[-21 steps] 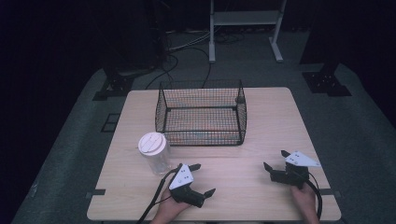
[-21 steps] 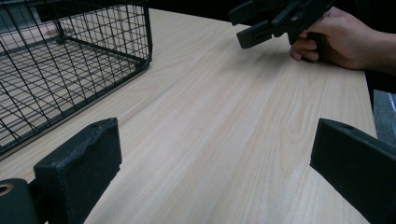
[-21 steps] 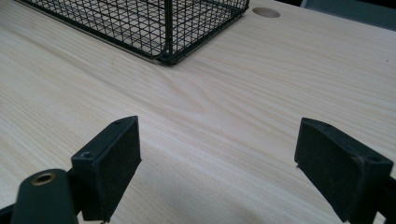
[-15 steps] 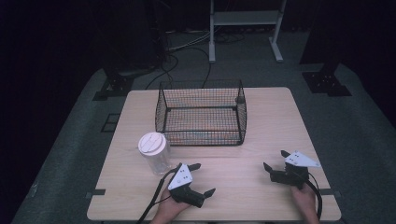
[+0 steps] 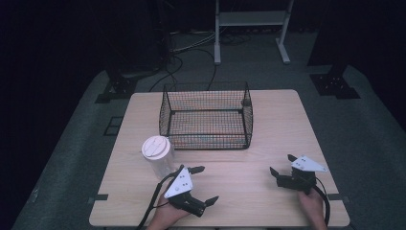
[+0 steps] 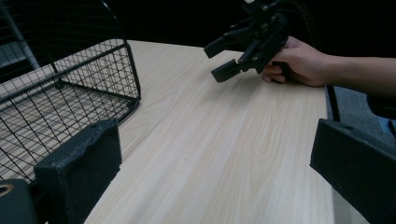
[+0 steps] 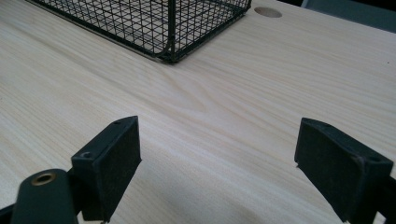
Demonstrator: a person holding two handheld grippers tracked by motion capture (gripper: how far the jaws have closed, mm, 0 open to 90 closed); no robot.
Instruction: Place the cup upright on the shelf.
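**Both tongs wide, nothing picked up yet**

Left tongs [image 5: 203,184] sit at the lower middle of the high view, jaws spread wide and empty, just right of the clear lidded cup [image 5: 157,156]. Right tongs [image 5: 281,166] at lower right are also wide, holding nothing. The wire basket [image 5: 207,116] waits mid-surface [image 5: 277,120], probably as the drop spot. The cup looks empty, though it's hard to tell.
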